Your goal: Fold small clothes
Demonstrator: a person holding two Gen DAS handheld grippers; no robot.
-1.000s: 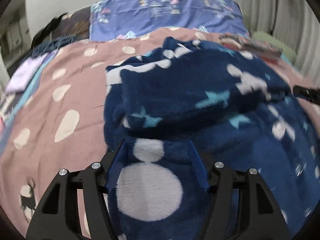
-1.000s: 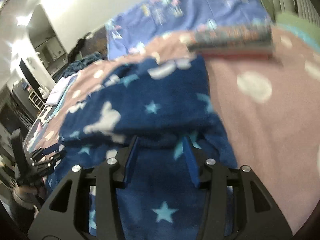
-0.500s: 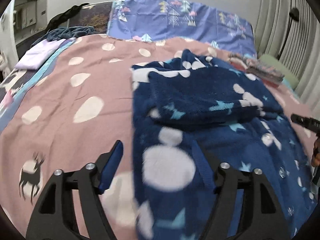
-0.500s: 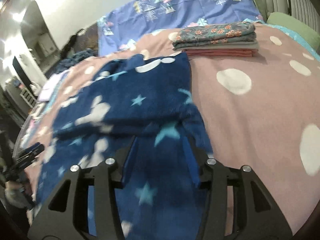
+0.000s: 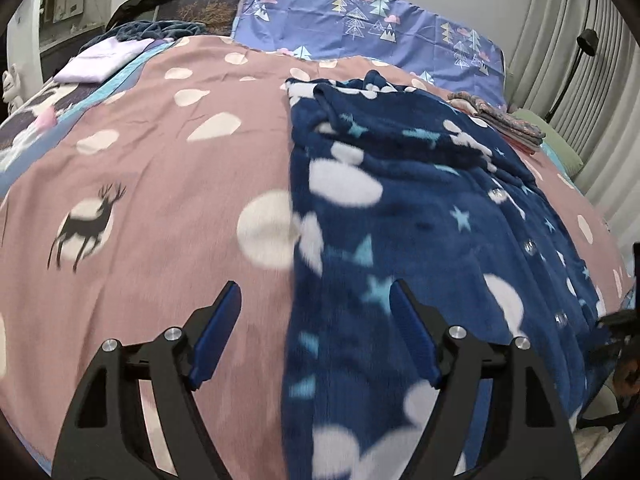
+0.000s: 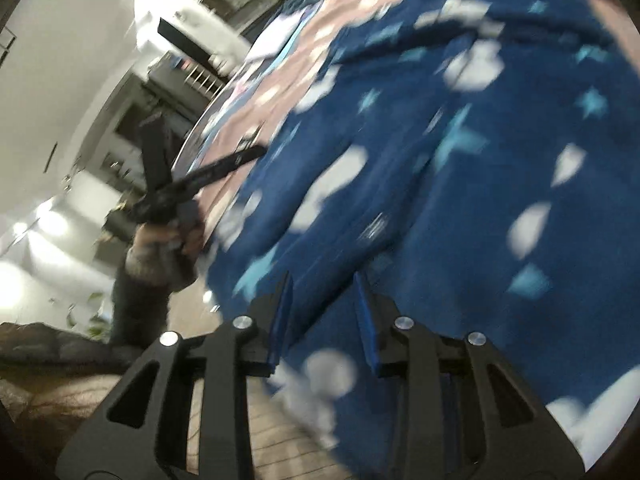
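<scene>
On the bed, fleece spread flat, far end folded. Left tongs spread wide, empty. Right tongs parted over near hem, gripping nothing.

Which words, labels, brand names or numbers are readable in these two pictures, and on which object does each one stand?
None can be read.
Navy fleece garment: only stars and white blobs, no lettering.
Pink bedspread: dots and a deer figure, no words.
Blue pillowcase: tree drawings only.
Left gripper in the right wrist view: pale marks on one finger, too blurred to read.
</scene>
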